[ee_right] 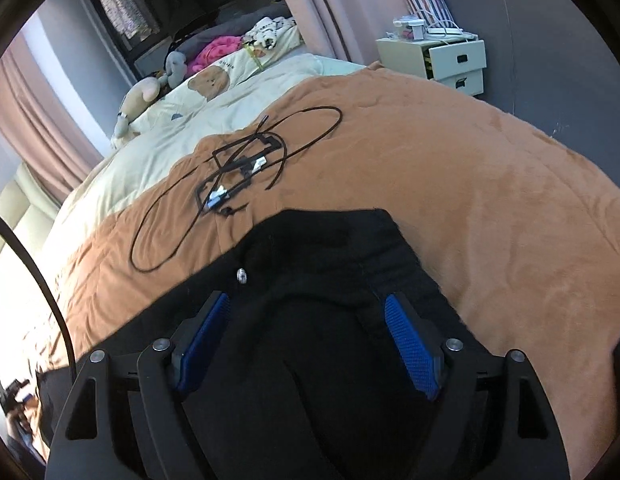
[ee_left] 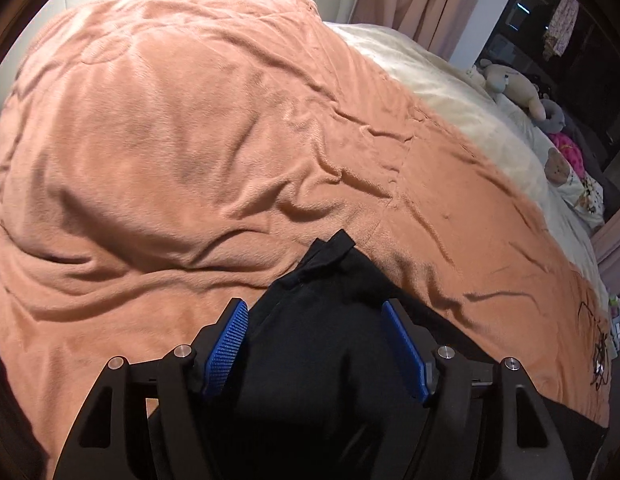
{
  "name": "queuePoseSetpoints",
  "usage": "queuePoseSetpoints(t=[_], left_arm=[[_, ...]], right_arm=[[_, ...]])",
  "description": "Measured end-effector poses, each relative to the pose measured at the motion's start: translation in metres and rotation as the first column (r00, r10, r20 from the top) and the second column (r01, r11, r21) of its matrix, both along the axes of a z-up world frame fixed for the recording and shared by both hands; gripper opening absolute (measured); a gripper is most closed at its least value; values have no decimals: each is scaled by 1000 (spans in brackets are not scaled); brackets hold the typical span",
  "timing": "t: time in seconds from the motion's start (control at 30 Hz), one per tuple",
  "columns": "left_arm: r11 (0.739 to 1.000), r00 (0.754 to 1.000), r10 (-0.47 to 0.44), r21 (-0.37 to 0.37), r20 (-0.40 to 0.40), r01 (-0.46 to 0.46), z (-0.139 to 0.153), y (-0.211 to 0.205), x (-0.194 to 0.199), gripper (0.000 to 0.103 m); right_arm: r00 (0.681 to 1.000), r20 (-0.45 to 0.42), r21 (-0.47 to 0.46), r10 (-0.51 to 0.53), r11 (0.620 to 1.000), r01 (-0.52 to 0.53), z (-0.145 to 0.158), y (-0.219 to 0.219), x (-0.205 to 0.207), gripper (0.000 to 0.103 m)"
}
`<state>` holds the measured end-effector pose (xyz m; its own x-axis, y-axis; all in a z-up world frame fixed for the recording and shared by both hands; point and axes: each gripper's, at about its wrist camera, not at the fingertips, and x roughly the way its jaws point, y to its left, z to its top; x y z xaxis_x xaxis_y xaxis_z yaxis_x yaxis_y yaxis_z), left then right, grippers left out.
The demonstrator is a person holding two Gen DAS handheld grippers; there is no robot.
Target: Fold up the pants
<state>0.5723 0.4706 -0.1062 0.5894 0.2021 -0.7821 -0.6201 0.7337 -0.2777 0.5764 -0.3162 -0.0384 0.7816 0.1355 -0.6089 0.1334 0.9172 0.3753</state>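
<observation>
Black pants point(ee_left: 318, 344) on bed blanket point(ee_left: 170, 140).
Left hand-held gripper point(ee_left: 314, 344) and right hand-held gripper point(ee_right: 310, 344): jaws spread wide, cloth between, unclamped.

Left tool point(ee_left: 316, 342) and right tool point(ee_right: 308, 342) both angle downward, blue pads spread wide.
</observation>
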Motion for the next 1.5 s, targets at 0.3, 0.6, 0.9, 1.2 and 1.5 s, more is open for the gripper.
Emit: queuePoseSetpoints(t=[0.3, 0.6, 0.9, 1.2, 1.5], left_arm=[[999, 1000, -20, -25, 17, 20, 22, -11, -64, 71], [997, 1000, -16, -71, 23, 18, 25, -32, -123, 56], [993, 999, 0, -121, 40, 4, 14, -51, -154, 48], [981, 999, 37, -192, -8, -38, -28, -52, -157, 37], [964, 995, 87, -247, -45, -95, -65, -40, -150, 37]], right_arm=[[999, 9, -1, 41, 999, -41, 14, -11, -60, 79], [999, 19, -7, 46, 999, -46, 23, -20, -115, 79], [1000, -6, 14, 30, 999, -30, 17, -34, -154, 67], [998, -68, 64, 17, 998, -12, -8, -46, -157, 66], [994, -104, 109, 22, 994, -10, -31, -45, -130, 66]])
